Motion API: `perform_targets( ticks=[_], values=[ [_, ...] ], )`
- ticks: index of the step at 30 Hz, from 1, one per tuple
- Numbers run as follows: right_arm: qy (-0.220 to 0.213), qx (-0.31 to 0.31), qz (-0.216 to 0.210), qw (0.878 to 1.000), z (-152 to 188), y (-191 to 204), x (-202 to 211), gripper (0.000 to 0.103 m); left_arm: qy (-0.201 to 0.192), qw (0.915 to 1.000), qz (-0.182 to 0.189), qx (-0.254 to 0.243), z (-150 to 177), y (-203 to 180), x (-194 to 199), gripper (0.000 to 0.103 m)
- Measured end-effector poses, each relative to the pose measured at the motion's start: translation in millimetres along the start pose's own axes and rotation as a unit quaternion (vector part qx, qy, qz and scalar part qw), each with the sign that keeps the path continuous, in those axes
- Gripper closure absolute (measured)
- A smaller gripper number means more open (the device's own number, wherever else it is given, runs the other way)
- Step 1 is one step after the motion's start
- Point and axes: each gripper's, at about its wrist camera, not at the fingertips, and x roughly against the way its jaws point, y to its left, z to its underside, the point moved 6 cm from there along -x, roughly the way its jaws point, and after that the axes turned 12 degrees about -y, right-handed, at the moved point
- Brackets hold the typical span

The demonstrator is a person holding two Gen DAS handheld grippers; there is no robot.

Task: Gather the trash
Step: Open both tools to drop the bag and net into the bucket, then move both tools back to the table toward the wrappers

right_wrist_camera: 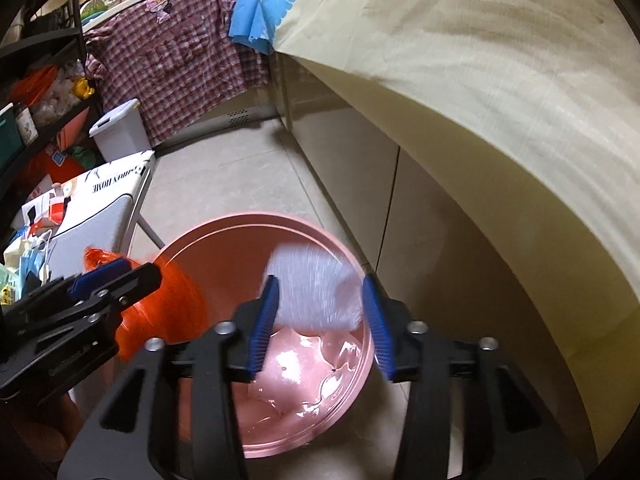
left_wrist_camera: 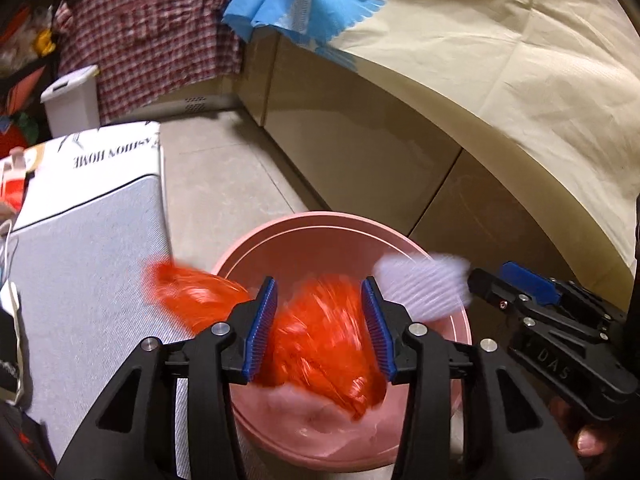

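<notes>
- The left gripper (left_wrist_camera: 324, 328) is standing with its jaws spread; an orange plastic bag (left_wrist_camera: 320, 344) is sitting between the blue pads, blurred, and a firm pinch is not discernible.
- The right gripper (right_wrist_camera: 325, 328) is also standing spread, with a crumpled white wrapper (right_wrist_camera: 316, 284) blurred between its pads; whether the pads are touching it cannot be told.
- Both pieces of trash are hanging over the open mouth of a pink bin (right_wrist_camera: 224, 224).
- The right wrist view is showing a glossy pink liner (right_wrist_camera: 304, 376) inside the bin; the left wrist view is mostly hiding it behind the orange plastic bag.
- The left wrist view is showing fingertips (left_wrist_camera: 592, 442) under the right gripper.
- A white box (left_wrist_camera: 100, 184) is standing beside the bin, and a checked shirt (right_wrist_camera: 180, 56) is hanging behind.
</notes>
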Motion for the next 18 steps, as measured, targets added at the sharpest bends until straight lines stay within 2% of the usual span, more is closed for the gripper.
perform_targets(
  ticks=[9,18],
  values=[
    [-0.017,0.002,-0.004,1.0,-4,0,8,0.057,-0.021,0.9996,-0.014,0.009,-2,4,39,0.059],
    [-0.069,0.014,-0.028,0.997,-15,17,47,0.057,-0.065,0.9971,-0.038,0.009,-20,18,114,0.059]
  ],
)
